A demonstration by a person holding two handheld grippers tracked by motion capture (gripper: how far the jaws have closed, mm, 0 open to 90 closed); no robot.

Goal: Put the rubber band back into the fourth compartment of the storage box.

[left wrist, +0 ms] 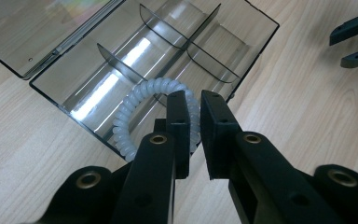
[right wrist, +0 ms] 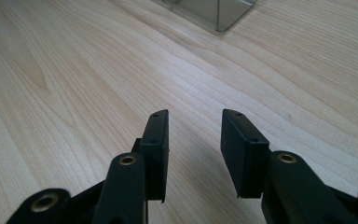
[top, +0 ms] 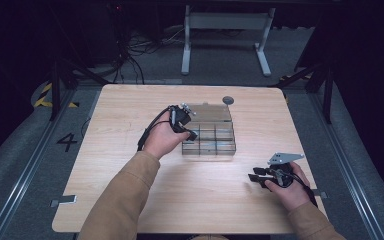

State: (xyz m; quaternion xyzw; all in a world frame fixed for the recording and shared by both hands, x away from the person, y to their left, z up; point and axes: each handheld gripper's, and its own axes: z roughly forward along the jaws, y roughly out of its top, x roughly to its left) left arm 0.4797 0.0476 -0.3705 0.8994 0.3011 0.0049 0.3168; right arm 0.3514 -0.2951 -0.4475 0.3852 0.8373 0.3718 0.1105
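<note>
A smoky clear compartment box (top: 209, 148) lies at the table's middle with its lid (left wrist: 23, 32) laid flat behind it. My left gripper (top: 191, 134) is at the box's near-left corner. In the left gripper view its jaws (left wrist: 193, 95) stand almost together, pinching one side of a white spiral coil ring (left wrist: 135, 100) that hangs over the box's front compartment and wall (left wrist: 261, 37). My right gripper (top: 254, 174) rests low over bare wood at the front right, pointing left. In its own view it (right wrist: 195, 114) is open with nothing between the fingers, and a box corner (right wrist: 223, 11) lies beyond it.
A small grey disc (top: 228, 100) sits near the table's far edge behind the box. The wooden table (top: 130, 200) has bare wood to the left and front. The right gripper (left wrist: 354, 39) appears far off in the left gripper view. Table legs and cables lie on the floor beyond.
</note>
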